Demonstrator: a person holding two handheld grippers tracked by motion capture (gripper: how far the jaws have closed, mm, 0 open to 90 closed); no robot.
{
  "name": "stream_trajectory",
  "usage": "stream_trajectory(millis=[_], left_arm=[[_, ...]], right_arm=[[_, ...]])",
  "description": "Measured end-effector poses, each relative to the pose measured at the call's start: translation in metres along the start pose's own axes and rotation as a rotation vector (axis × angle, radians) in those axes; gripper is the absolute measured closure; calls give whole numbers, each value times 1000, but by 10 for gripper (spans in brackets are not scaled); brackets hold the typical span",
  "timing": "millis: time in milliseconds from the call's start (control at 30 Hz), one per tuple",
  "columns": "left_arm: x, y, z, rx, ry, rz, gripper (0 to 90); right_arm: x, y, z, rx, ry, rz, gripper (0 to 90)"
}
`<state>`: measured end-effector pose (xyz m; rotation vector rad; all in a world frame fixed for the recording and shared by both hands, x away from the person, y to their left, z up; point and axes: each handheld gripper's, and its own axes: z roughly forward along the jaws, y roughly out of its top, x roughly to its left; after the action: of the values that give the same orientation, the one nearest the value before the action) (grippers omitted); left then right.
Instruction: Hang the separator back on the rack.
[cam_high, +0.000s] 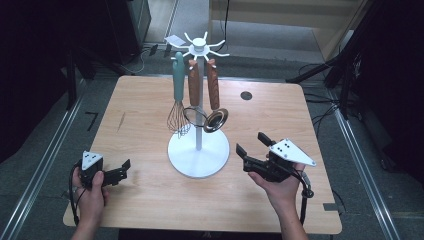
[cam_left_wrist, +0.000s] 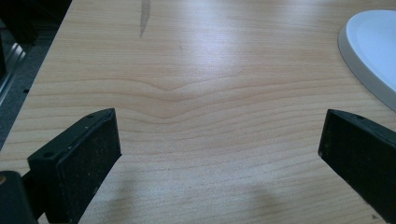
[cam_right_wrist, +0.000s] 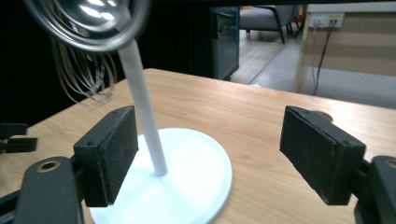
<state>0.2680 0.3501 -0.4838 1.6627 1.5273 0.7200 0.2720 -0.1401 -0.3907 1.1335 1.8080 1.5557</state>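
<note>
We rest both empty claws, left gripper (cam_high: 120, 171) and right gripper (cam_high: 252, 147), wide open at the rack's (cam_high: 198, 155) eight and four o'clock, utensils already hung.

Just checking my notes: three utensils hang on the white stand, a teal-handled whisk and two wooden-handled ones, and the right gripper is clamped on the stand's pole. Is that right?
Not quite. The right gripper is open and holds nothing; the pole stands beyond its jaws, as the right gripper view shows. The whisk and the two wooden-handled utensils do hang on the stand.
</note>
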Motion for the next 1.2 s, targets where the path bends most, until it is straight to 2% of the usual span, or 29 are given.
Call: stream_trajectory(millis=[333, 567, 700, 1200], left_arm=[[0, 0, 0, 2, -1, 3, 0], [0, 0, 0, 2, -2, -2, 0], [0, 0, 0, 2, -3, -1, 0], [0, 0, 0, 3, -4, -1, 0]], right_arm=[[-19, -26, -8, 43, -52, 36, 205], [-33, -47, -14, 66, -69, 70, 206], [-44, -57, -15, 80, -103, 87, 216], [-79, -84, -32, 109, -191, 108, 196]])
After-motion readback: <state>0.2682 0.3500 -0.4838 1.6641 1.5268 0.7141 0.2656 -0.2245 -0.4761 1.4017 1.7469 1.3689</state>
